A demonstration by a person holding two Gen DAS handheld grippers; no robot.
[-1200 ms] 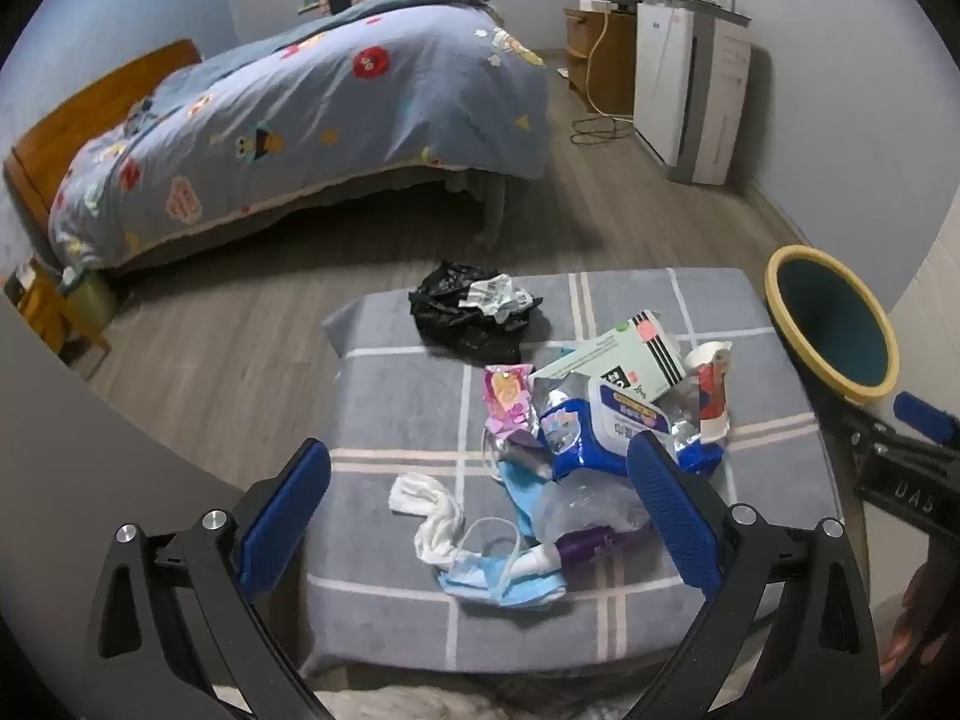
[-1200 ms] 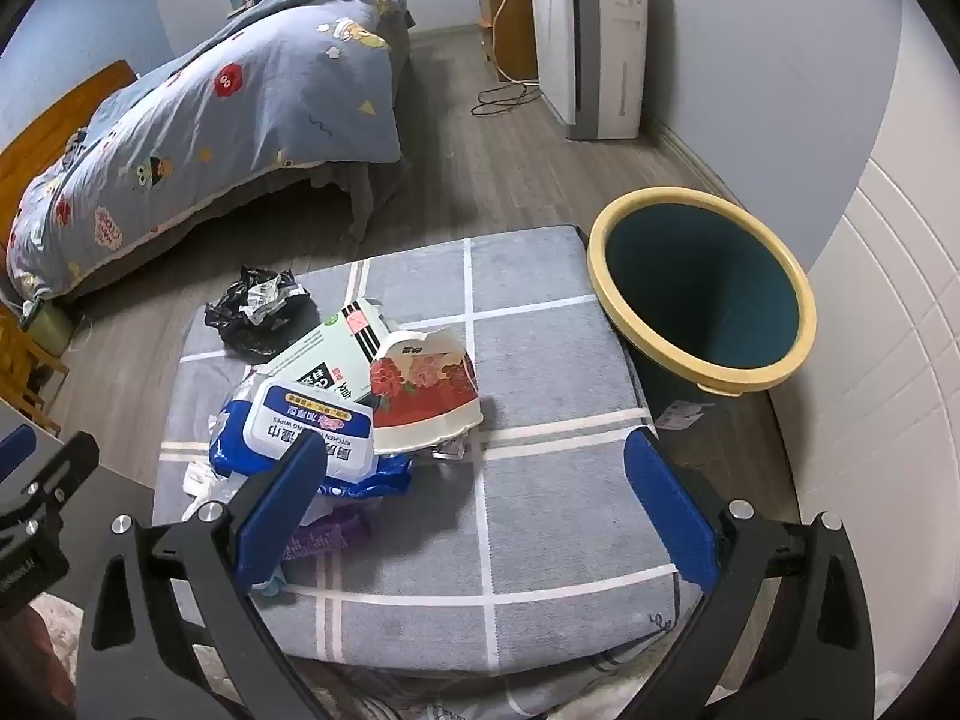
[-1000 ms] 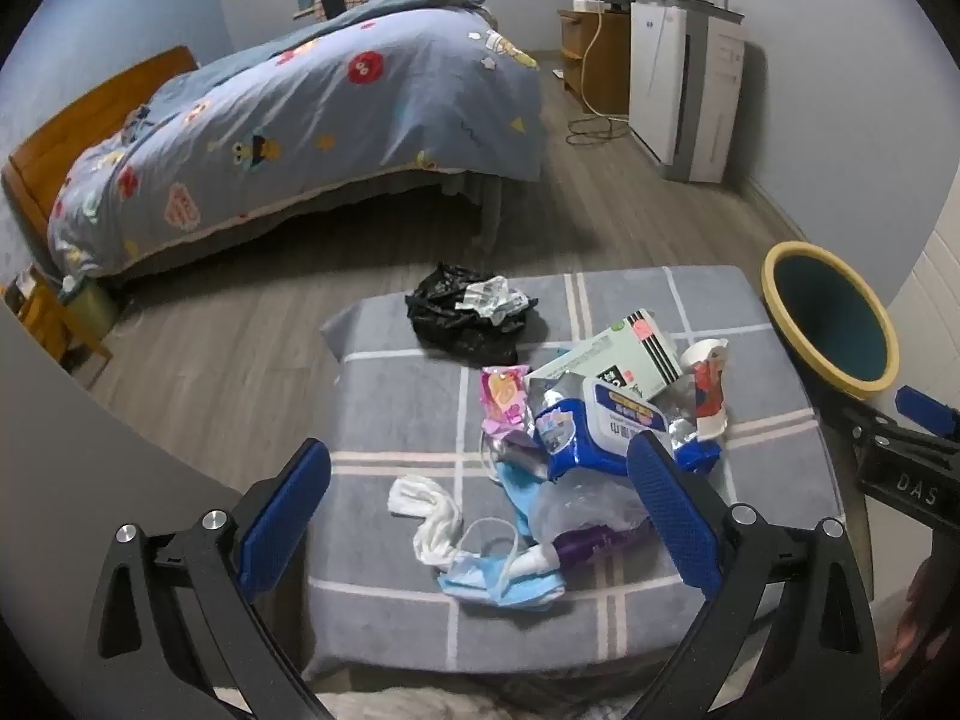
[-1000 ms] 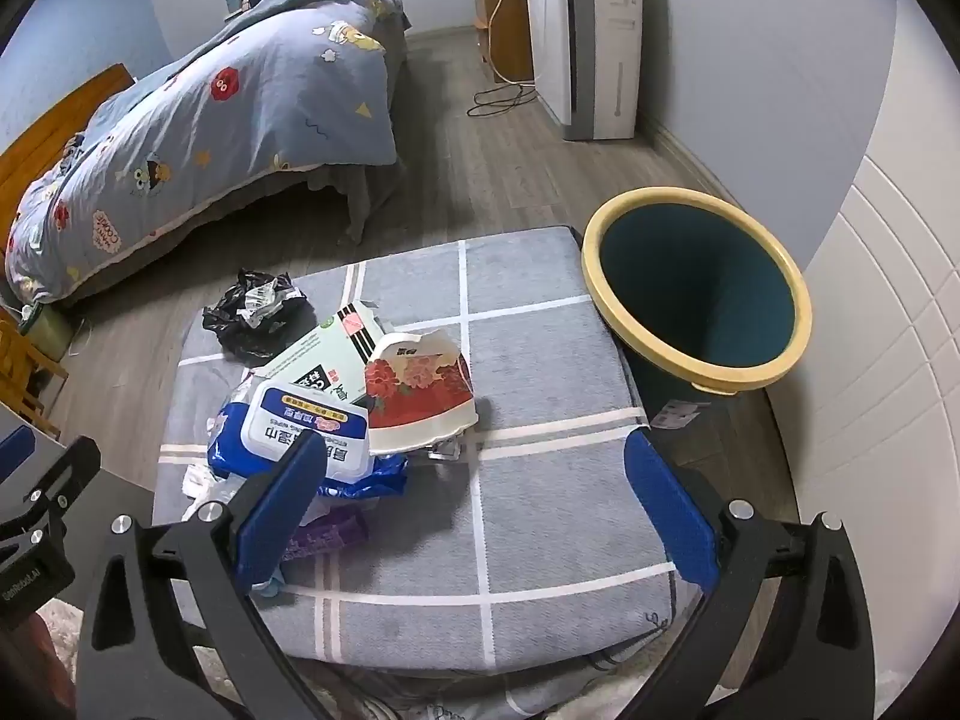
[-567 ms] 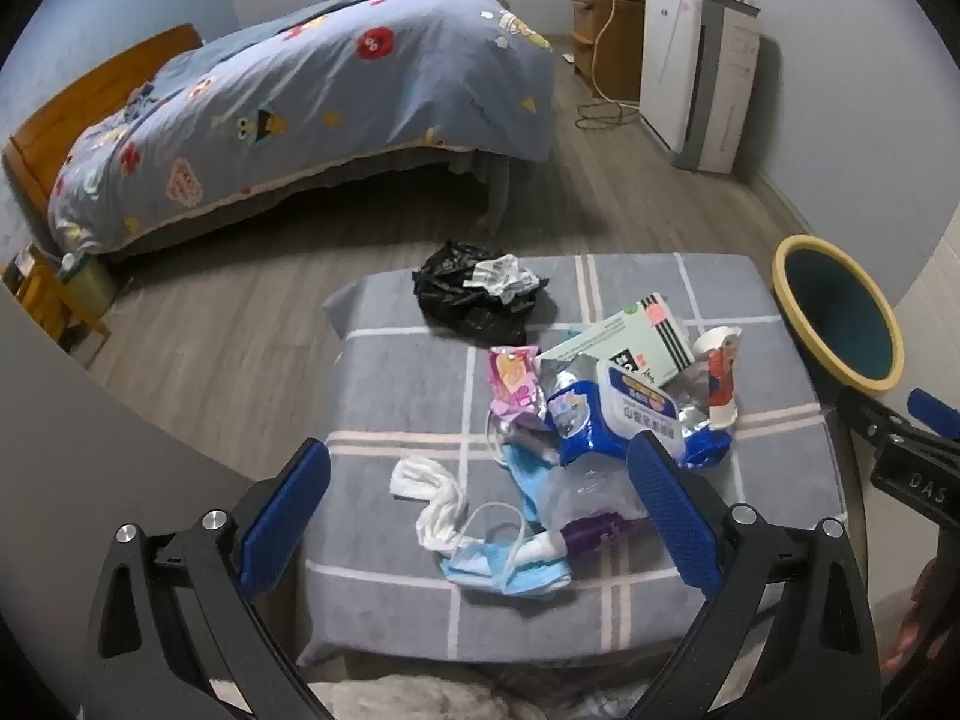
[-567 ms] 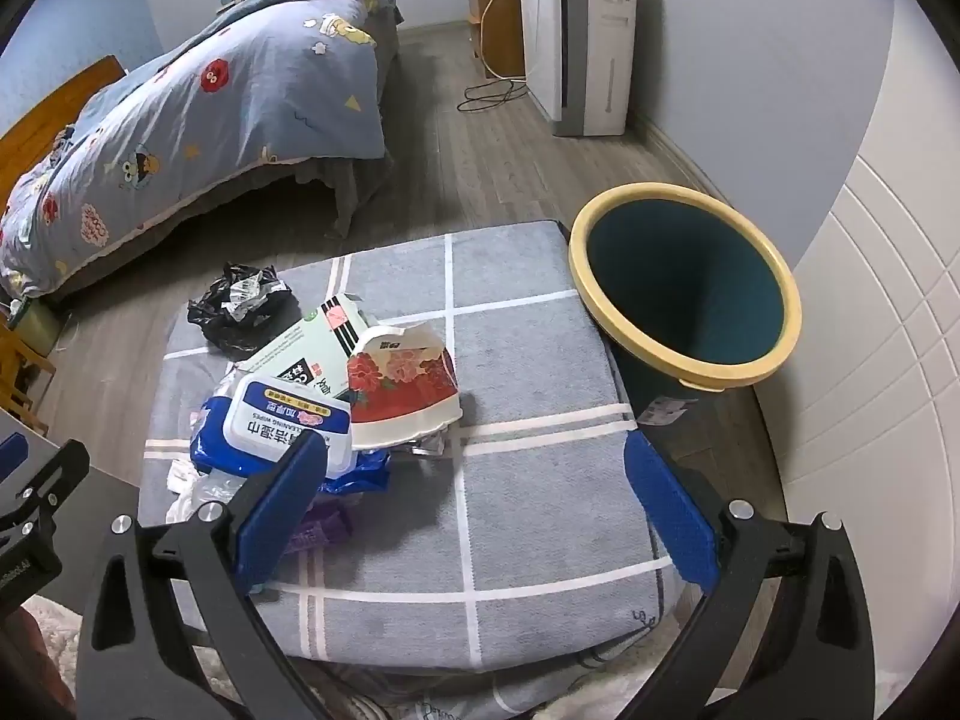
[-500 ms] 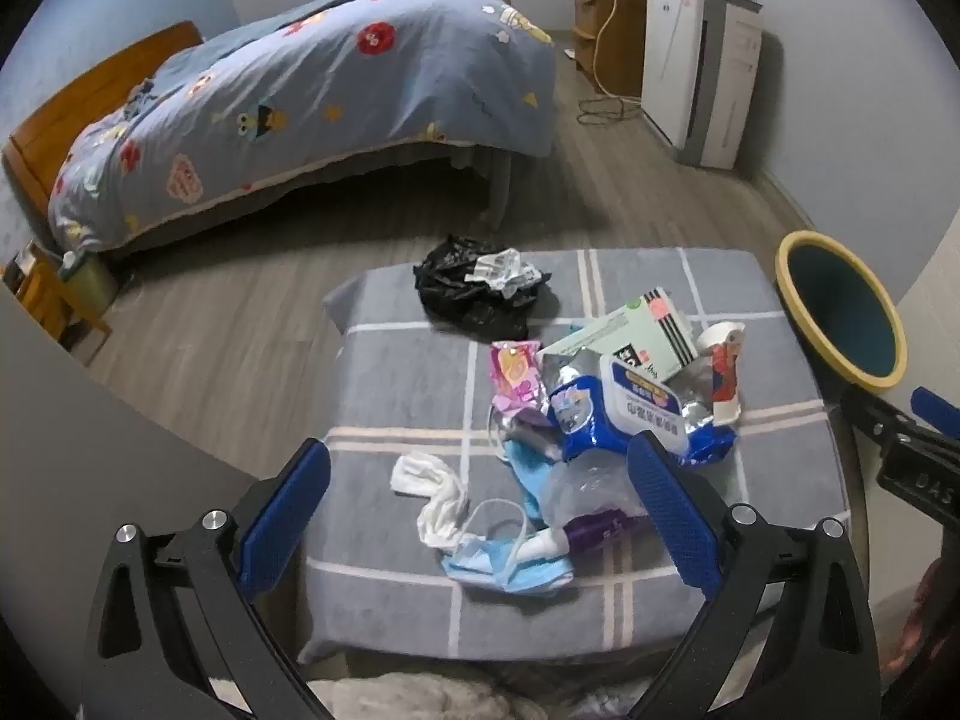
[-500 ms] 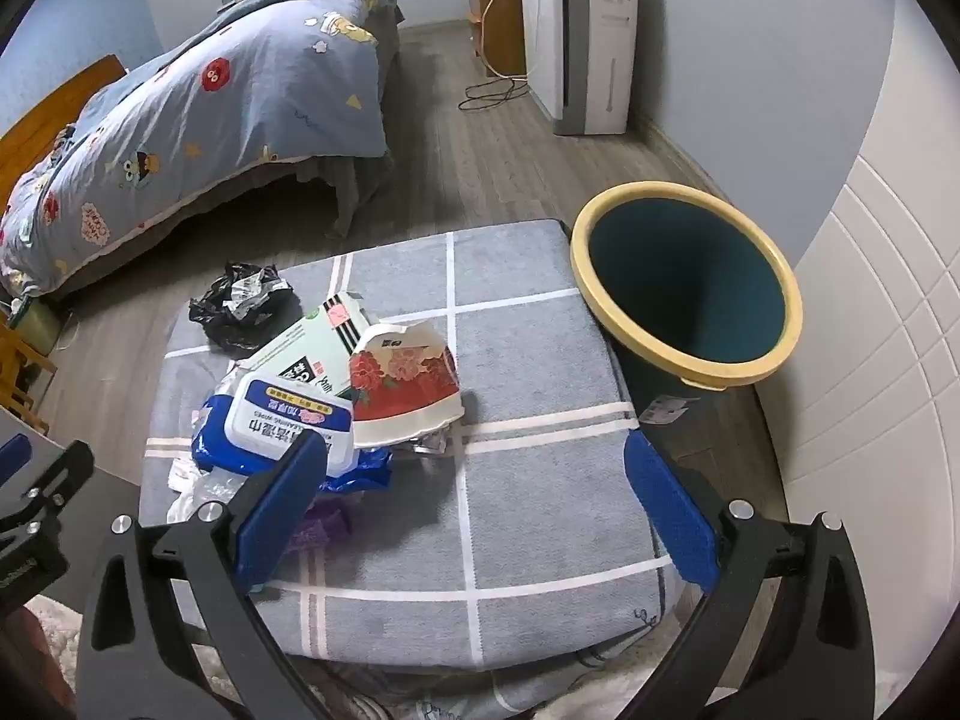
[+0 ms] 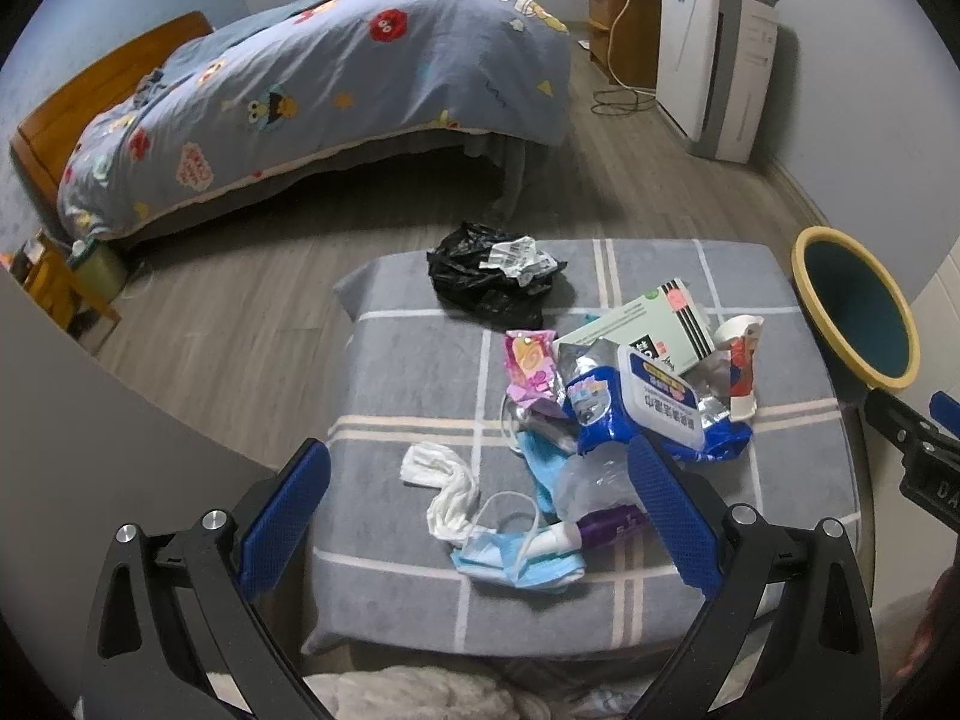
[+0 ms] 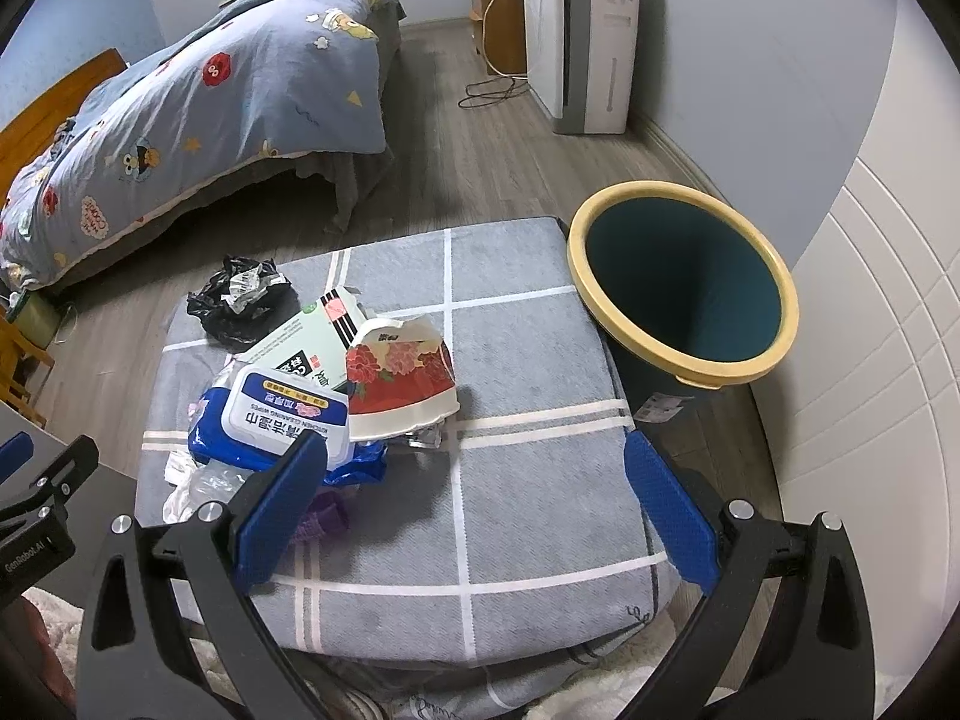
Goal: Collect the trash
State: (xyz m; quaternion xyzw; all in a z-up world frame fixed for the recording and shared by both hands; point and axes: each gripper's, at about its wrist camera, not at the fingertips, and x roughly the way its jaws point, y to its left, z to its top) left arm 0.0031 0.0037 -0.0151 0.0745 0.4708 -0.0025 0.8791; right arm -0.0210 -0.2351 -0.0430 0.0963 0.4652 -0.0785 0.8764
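Observation:
Trash lies piled on a grey checked cushion: a blue wipes pack, a green box, a torn red flowered paper cup, a pink wrapper, a white tissue, a blue face mask, a clear crumpled bottle and a black bag. A dark teal bin with a yellow rim stands right of the cushion. My left gripper hangs open above the near trash. My right gripper is open over bare cushion.
A bed with a blue patterned duvet fills the far left. A white appliance and a wooden cabinet stand by the far wall, with a cable on the wood floor. A white panelled wall lies right.
Both grippers have drifted slightly, so the cushion and bin shift a little in each view. Jaws stay wide open and no trash has moved.

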